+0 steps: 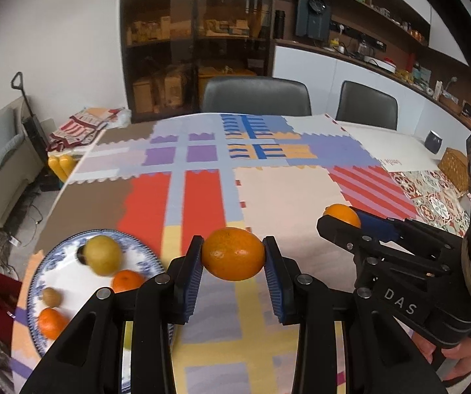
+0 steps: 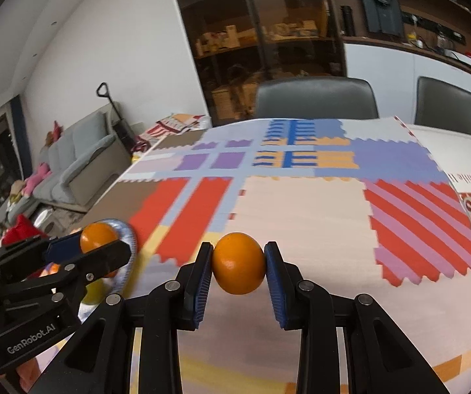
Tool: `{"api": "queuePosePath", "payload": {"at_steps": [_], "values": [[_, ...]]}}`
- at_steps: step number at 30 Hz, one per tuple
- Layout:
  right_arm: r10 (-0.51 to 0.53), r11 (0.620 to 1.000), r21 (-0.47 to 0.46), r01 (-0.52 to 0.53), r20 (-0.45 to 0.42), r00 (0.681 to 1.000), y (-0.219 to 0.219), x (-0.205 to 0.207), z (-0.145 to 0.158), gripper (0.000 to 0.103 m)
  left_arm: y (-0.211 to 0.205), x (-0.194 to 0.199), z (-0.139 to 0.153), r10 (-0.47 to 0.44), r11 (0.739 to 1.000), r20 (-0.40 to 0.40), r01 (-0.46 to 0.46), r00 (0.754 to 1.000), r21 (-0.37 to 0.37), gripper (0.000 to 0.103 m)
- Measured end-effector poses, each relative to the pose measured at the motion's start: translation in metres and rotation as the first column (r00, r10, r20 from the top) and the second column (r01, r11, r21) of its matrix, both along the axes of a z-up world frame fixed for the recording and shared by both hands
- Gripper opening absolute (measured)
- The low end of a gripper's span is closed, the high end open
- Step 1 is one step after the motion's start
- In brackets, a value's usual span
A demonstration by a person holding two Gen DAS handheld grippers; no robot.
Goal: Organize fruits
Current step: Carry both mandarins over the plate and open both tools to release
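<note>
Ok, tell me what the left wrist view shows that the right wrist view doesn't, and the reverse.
Left wrist only: the blue-patterned plate in full, holding a yellow-green fruit, two small oranges and a small brown fruit.

Right wrist only: a grey sofa by the wall.

Both: the left gripper and the right gripper, each shut on an orange, above the patchwork tablecloth.

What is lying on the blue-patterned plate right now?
On the blue-patterned plate: a yellow-green fruit, two small oranges and a small brown fruit. The left gripper covers its near edge.
</note>
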State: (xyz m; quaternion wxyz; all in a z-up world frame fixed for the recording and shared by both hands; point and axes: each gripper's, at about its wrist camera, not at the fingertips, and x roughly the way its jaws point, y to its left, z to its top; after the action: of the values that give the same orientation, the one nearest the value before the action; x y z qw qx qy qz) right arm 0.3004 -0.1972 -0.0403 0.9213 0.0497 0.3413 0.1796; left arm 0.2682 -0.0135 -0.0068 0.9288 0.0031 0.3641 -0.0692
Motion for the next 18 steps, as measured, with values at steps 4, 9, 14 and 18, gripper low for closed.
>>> {"api": "queuePosePath", "payload": {"at_steps": [4,9,14,18], "values": [[0.037,0.999,0.004,-0.037,0.017,0.999,0.018,-0.012,0.012,0.033,0.020,-0.015,0.007,0.033,0.999,0.011,-0.032,0.999,-0.020,0.035],[0.084,0.996,0.000,-0.084,0.026,0.996,0.044,-0.025,0.022,0.033,0.047,-0.034,0.013,0.071,0.997,0.027,-0.071,0.997,-0.018,0.035],[0.133,0.991,-0.010,-0.133,0.028,0.991,0.073,-0.038,0.027,0.033,0.074,-0.052,0.013,0.098,0.995,0.036,-0.098,0.995,0.000,0.035],[0.167,0.986,-0.006,-0.167,0.012,0.986,0.095,-0.043,0.026,0.033,0.098,-0.060,0.009,0.122,0.992,0.028,-0.122,0.992,0.006,0.035]]}}
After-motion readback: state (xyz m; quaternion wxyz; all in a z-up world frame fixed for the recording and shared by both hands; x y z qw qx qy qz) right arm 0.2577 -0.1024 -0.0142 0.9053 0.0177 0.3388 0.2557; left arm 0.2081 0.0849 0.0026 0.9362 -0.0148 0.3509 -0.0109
